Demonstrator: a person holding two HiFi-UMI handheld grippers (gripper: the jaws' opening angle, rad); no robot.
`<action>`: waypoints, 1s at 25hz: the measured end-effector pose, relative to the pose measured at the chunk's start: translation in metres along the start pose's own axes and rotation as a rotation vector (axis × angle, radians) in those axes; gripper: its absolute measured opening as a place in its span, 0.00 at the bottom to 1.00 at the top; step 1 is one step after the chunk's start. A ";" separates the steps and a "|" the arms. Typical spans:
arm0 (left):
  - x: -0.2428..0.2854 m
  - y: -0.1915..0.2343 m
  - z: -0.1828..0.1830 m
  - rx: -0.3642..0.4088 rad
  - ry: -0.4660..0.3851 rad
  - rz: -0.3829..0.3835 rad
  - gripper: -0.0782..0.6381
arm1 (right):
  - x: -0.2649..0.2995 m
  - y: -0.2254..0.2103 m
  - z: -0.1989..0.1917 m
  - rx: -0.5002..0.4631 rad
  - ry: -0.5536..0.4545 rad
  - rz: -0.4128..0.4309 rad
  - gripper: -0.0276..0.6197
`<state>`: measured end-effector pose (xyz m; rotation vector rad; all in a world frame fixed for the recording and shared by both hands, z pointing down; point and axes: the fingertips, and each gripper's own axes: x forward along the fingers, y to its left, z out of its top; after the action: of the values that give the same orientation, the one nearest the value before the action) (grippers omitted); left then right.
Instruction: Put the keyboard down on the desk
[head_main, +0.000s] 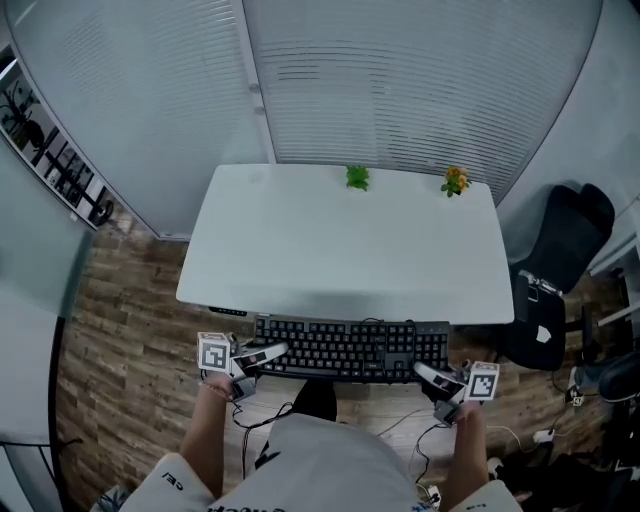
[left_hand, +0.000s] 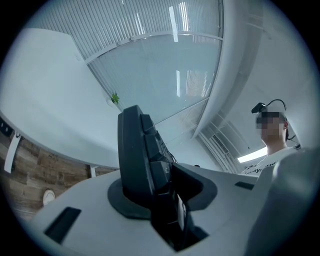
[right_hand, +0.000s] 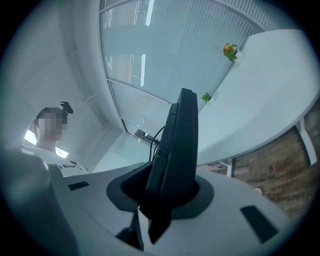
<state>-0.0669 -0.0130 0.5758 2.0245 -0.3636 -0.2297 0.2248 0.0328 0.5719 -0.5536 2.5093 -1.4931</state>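
A black keyboard (head_main: 350, 349) hangs in the air just in front of the near edge of the white desk (head_main: 340, 240), level and parallel to that edge. My left gripper (head_main: 262, 355) is shut on its left end, my right gripper (head_main: 428, 374) on its right end. In the left gripper view the keyboard (left_hand: 137, 155) stands edge-on between the jaws, keys facing right. In the right gripper view the keyboard (right_hand: 177, 150) also shows edge-on, clamped in the jaws, with its cable trailing behind.
Two small potted plants stand at the desk's far edge, a green one (head_main: 357, 178) and an orange one (head_main: 455, 181). A black office chair (head_main: 560, 270) sits to the right. Cables lie on the wood floor (head_main: 130, 340) by the person's feet. Glass walls with blinds stand behind the desk.
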 end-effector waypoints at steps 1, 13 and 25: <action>0.002 0.006 0.011 -0.002 0.001 0.000 0.31 | 0.007 -0.005 0.009 0.003 -0.001 -0.007 0.22; 0.023 0.071 0.147 -0.018 0.018 -0.005 0.31 | 0.099 -0.049 0.117 0.062 -0.015 -0.015 0.23; 0.033 0.114 0.216 -0.023 0.013 -0.016 0.31 | 0.148 -0.080 0.170 0.047 -0.024 -0.030 0.23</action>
<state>-0.1222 -0.2532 0.5771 2.0057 -0.3354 -0.2297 0.1635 -0.1987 0.5660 -0.6010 2.4510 -1.5427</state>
